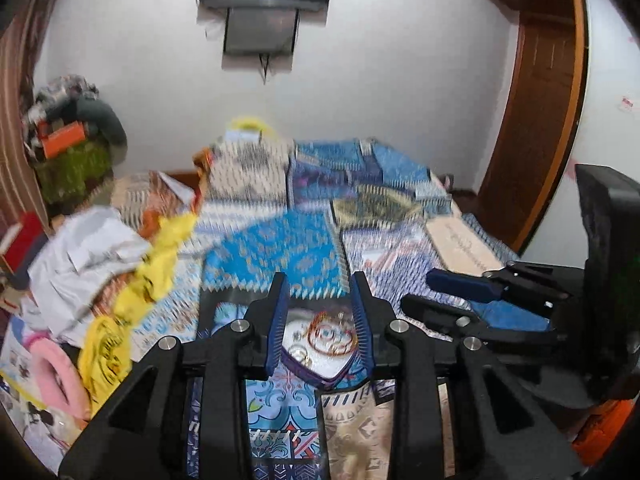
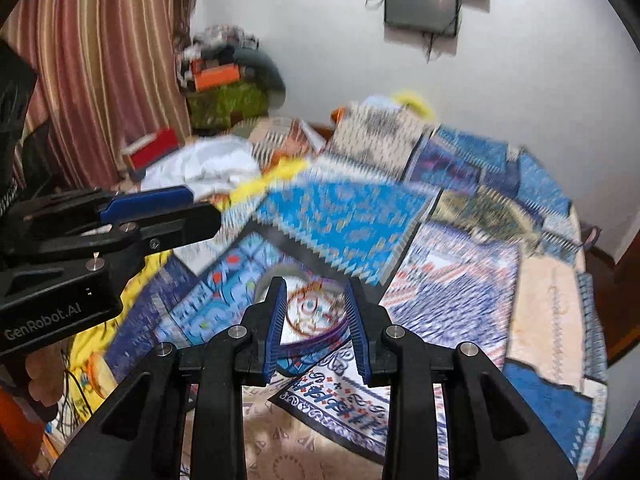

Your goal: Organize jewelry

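Both grippers are being held above a bed (image 1: 264,248) covered in patterned cloths, with nothing carried in either. The left gripper (image 1: 321,284) is seen with its fingers (image 1: 280,320) partly spread and nothing pinched between them; the right gripper (image 2: 316,286) is likewise being held with fingers partly spread and empty.

The jewelry is lying in a white tray (image 1: 320,360) with a purple rim, set on the cloths just below and ahead of both grippers. Inside it, a cluster of thin copper-coloured bangles (image 1: 330,334) is being shown, together with small silvery rings (image 1: 299,354). In the right view the tray (image 2: 316,330) is too blurred for detail.

As a judgement, gathering appears largely done, since no loose jewelry can be made out on the bed; sorting within the tray may be left.

Counted: one tray, two grippers. The bangles are overlapping, several at least, and an exact number cannot be told; about two rings are being made out.
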Tool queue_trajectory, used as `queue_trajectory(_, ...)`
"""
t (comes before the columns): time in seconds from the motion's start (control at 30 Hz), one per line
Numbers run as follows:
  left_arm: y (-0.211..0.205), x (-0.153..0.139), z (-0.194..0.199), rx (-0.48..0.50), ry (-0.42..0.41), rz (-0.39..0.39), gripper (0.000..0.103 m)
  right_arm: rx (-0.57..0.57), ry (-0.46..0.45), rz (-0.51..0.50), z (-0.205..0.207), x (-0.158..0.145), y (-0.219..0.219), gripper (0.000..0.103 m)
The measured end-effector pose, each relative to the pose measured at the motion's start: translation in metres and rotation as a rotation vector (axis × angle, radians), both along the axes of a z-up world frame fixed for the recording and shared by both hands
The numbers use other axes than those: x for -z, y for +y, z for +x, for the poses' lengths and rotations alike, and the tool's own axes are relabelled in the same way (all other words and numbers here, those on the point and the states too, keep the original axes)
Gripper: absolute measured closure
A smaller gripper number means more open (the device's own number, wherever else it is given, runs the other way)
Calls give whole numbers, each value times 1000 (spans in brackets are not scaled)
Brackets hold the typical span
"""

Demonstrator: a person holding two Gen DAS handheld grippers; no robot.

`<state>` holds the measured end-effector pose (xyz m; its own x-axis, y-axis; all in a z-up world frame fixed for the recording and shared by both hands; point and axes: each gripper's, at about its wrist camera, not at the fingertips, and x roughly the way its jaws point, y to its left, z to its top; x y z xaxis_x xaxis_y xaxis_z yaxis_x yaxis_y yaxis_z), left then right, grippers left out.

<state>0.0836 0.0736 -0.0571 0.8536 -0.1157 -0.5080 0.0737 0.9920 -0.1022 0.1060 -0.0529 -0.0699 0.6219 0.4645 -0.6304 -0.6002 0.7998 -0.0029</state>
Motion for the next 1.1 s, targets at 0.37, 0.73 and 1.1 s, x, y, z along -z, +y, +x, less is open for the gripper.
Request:
queue_trajectory(0.37,-24,-83,-114,-103,-360,60,52,86,-345,223,-99,-105,-53,59)
queue_trajectory(0.73,-28,-93,-175,-211,-491,59,1,207,-536,322,-160,-127,-68,10)
queue_trajectory(1.1,-35,-86,-183,-228,-471,61,1,215,-563,306,-170,-118,-65,0)
